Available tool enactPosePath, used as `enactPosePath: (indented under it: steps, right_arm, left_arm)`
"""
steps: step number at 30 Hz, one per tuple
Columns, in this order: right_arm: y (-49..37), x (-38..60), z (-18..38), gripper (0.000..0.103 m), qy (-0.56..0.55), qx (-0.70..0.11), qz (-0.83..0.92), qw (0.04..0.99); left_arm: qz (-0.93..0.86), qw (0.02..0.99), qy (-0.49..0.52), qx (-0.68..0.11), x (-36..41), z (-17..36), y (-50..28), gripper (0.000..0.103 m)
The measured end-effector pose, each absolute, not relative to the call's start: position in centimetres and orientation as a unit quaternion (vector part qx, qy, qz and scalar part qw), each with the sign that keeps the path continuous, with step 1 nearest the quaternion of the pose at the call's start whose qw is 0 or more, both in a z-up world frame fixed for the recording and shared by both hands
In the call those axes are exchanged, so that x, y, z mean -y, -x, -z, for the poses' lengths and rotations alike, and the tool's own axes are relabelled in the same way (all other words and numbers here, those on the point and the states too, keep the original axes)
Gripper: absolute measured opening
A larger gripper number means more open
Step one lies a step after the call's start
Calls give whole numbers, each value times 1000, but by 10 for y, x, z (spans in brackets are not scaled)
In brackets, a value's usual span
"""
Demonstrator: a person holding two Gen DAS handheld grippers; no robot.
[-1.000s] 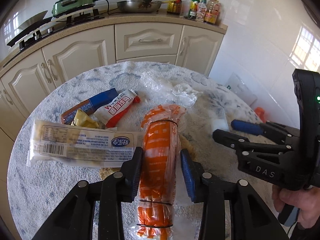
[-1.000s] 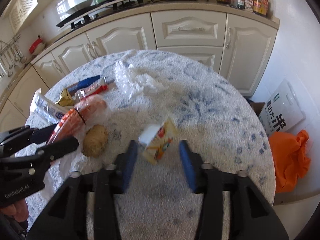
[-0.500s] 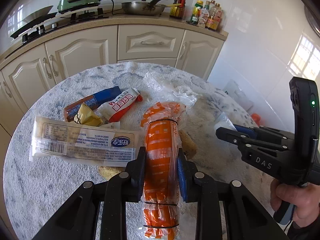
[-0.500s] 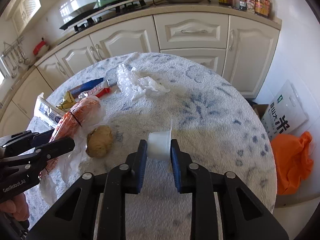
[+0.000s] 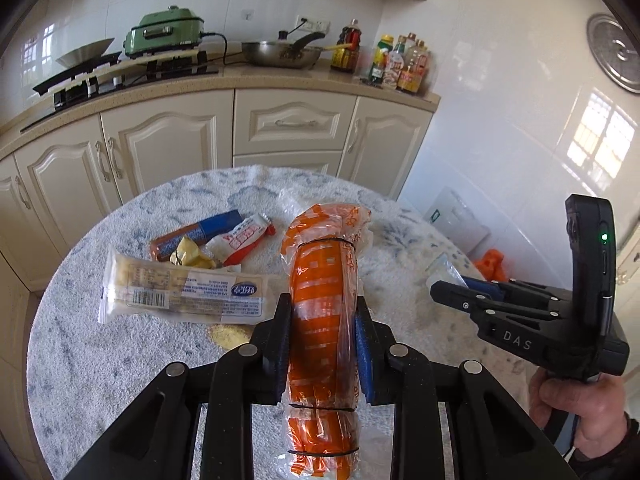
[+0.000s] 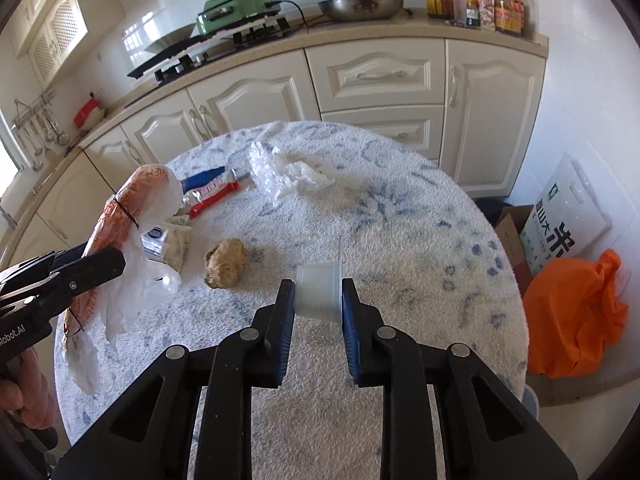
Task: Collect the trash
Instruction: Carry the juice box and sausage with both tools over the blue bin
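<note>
Faintly — "DAS" on right gripper (image 5: 448, 294), "Robot.AI" on left gripper (image 6: 108, 258).

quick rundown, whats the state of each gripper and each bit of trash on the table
left gripper: shut on orange pack
right gripper: shut on white cup
orange pack: gripped, off the table
white cup: gripped, on its side
long wrapper: lying flat
clear bag: crumpled
ginger: loose on table

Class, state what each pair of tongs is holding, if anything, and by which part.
Left tongs: orange wrapped bundle, gripped around its middle. Right tongs: small translucent cup, gripped across its sides.
</note>
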State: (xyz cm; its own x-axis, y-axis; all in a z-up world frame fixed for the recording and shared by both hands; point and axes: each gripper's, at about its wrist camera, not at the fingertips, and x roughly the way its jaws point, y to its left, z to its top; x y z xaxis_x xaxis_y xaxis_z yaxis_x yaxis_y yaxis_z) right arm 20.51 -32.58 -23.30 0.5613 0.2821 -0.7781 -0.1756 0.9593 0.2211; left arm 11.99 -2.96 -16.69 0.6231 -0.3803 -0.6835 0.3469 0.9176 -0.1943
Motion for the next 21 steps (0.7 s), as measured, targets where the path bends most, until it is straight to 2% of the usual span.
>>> enactPosePath:
  steps: [10,21]
  right_arm:
    - [-178,347,179,22,-65,-394,-122,908]
    - [-127,420,131,22,-75,-343,-53,935]
  left_arm:
    - [220,918,6,-329,49,116,-82,24]
    - [298,911,-22,-283,118,75,-44,24]
